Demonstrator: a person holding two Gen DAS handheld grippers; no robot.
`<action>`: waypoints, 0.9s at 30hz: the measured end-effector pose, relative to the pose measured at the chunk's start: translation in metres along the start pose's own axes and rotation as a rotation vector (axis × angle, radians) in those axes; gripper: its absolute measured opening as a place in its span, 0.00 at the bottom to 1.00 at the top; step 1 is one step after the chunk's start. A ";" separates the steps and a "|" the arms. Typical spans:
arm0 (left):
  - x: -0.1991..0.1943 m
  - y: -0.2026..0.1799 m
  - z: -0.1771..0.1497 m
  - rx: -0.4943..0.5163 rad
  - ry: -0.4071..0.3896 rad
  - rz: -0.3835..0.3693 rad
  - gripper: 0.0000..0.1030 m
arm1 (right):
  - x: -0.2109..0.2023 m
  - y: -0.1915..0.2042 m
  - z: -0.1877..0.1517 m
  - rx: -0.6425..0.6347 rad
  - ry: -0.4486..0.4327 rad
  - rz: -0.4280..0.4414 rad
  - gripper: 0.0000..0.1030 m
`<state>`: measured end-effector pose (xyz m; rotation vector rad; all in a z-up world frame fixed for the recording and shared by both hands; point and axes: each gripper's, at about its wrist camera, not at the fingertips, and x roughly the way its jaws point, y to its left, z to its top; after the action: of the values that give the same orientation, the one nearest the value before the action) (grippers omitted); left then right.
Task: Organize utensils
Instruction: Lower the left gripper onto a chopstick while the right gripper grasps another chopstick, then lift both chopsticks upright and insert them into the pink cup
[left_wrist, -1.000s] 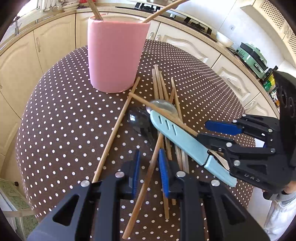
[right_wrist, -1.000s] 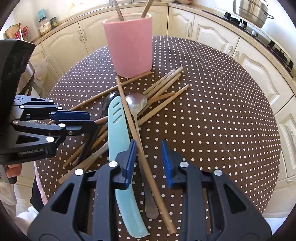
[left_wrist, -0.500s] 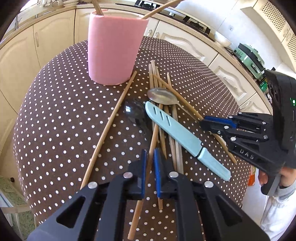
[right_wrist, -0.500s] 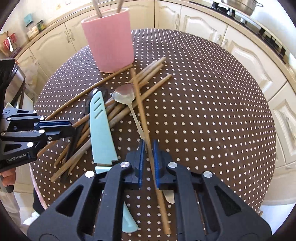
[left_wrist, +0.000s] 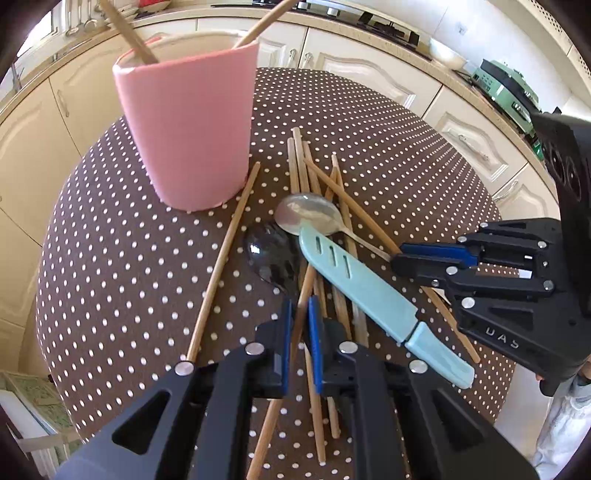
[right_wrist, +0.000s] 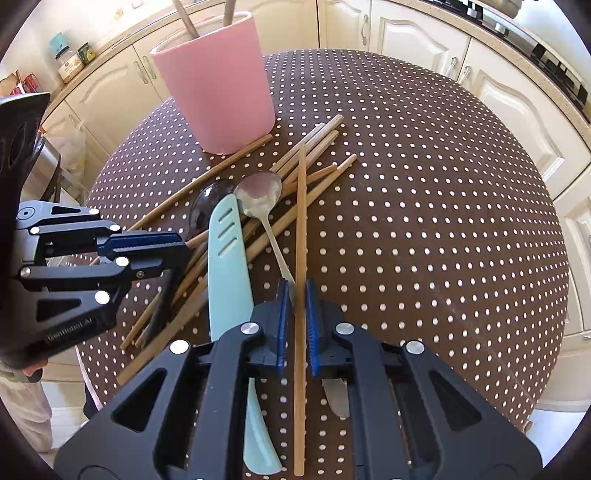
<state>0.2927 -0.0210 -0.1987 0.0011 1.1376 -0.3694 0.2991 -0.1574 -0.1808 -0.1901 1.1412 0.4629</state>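
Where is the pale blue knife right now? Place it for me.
In the right wrist view the pale blue knife lies on the dotted table, left of the shiny spoon, its tip nearest the pink cup.

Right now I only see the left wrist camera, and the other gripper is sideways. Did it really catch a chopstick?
Observer: Yes. In the right wrist view the right gripper has just been closing its jaws, and they now pinch one chopstick straight between the blue pads.
Child: Where does the shiny spoon's handle go? It hides behind that gripper.
Observer: The silver spoon runs its handle under the right gripper, and the flat end peeks out below the fingers.
Child: What's over on the far side of the cup?
Observer: A few jars stand on the counter, left of the pink cup.
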 end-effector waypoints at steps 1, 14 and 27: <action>0.001 0.000 0.002 0.000 0.004 0.000 0.09 | 0.001 -0.001 0.002 0.005 0.004 0.008 0.10; -0.010 0.012 -0.019 -0.050 -0.060 -0.017 0.05 | -0.011 -0.001 -0.009 0.030 -0.058 0.028 0.06; -0.052 0.031 -0.070 -0.135 -0.150 -0.070 0.05 | -0.051 0.000 -0.044 0.094 -0.191 0.103 0.06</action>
<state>0.2210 0.0364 -0.1885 -0.1831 1.0138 -0.3483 0.2460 -0.1869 -0.1529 -0.0040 0.9858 0.5066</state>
